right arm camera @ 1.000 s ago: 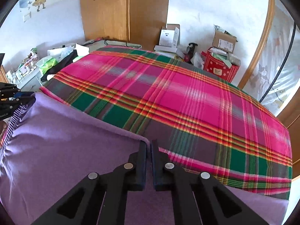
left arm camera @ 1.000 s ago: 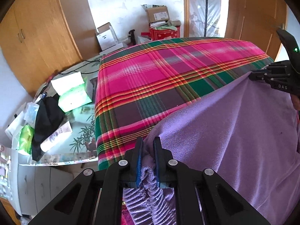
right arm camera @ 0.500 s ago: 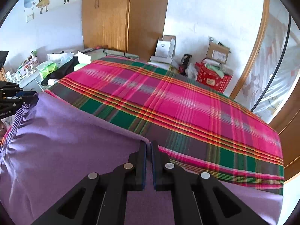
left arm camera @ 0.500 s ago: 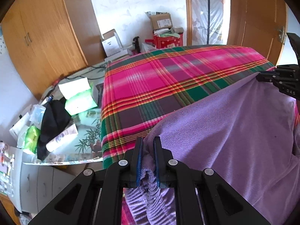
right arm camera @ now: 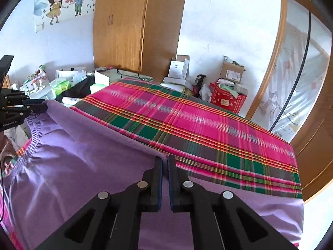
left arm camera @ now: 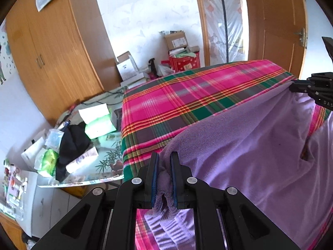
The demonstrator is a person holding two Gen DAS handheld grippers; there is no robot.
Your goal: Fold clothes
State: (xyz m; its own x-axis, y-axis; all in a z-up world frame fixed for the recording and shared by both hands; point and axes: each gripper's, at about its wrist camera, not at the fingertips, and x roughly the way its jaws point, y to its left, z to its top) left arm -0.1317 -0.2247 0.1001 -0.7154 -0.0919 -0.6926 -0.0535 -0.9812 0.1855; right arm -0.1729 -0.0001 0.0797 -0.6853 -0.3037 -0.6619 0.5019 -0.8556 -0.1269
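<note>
A purple fleece garment (left arm camera: pixel 239 145) (right arm camera: pixel 83 166) hangs stretched between my two grippers above a bed with a pink, green and grey plaid blanket (left arm camera: pixel 187 95) (right arm camera: pixel 197 125). My left gripper (left arm camera: pixel 164 160) is shut on a bunched corner with a ribbed elastic edge. My right gripper (right arm camera: pixel 165 162) is shut on the other corner of the same top edge. Each gripper also shows at the rim of the other's view, the right gripper (left arm camera: pixel 295 85) and the left gripper (right arm camera: pixel 44 107), both pinching the cloth. The garment's lower part drapes down onto the blanket.
A cluttered side table (left arm camera: pixel 108 145) with tissue packs, a black cloth and tubes stands left of the bed. Wooden wardrobes (right arm camera: pixel 124 31) and a wooden door (left arm camera: pixel 274 31) line the walls. Cardboard boxes and a red box (right arm camera: pixel 226 100) sit past the bed's far end.
Both grippers have risen and pulled back, lifting the garment's top edge higher off the blanket. More of the room and the plaid blanket shows beyond the cloth.
</note>
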